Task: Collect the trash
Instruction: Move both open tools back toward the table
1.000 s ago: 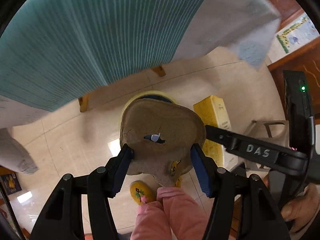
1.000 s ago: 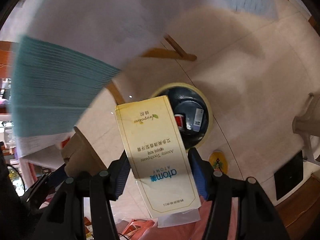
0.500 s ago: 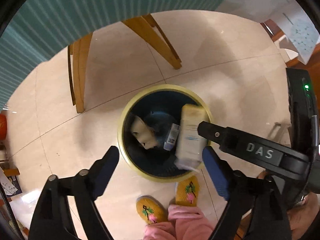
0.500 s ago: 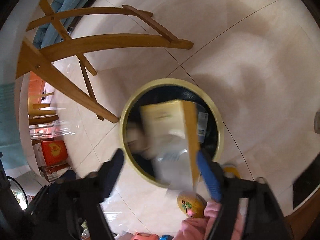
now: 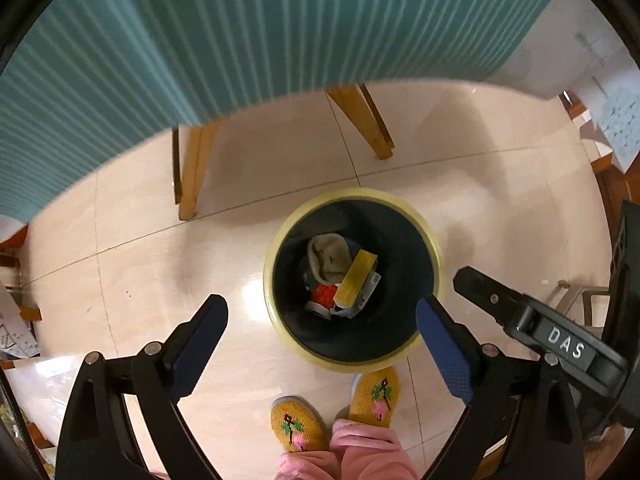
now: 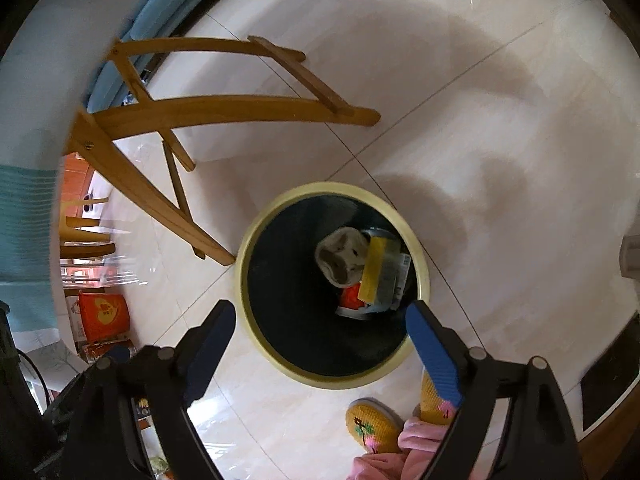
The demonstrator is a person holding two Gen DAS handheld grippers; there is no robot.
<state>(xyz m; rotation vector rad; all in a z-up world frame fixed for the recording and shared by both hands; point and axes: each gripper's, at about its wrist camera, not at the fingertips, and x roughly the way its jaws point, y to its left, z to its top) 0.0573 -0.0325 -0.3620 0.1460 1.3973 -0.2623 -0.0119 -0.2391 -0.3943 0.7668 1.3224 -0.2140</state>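
Note:
A round trash bin [image 5: 434, 258] with a pale yellow rim and dark inside stands on the tiled floor; it also shows in the right wrist view [image 6: 244, 256]. Inside lie a crumpled brown paper [image 5: 328, 258] [image 6: 340, 258], a yellow toothpaste box [image 5: 356, 278] [image 6: 374, 270], a red item [image 5: 323, 294] and other wrappers. My left gripper [image 5: 322, 320] is open and empty, held above the bin. My right gripper [image 6: 320, 328] is open and empty above the bin too; its body [image 5: 532, 320] shows in the left wrist view.
A table with a teal striped cloth [image 5: 240, 40] and wooden legs [image 5: 192, 172] stands behind the bin. A wooden leg frame [image 6: 160, 120] is left of the bin. The person's yellow slippers [image 5: 336, 408] [image 6: 372, 424] stand by the bin's near side. A red box [image 6: 104, 316] lies far left.
Both grippers opened over the bin. The brown paper dropped from the left one and the yellow box from the right one; both now lie inside the bin.

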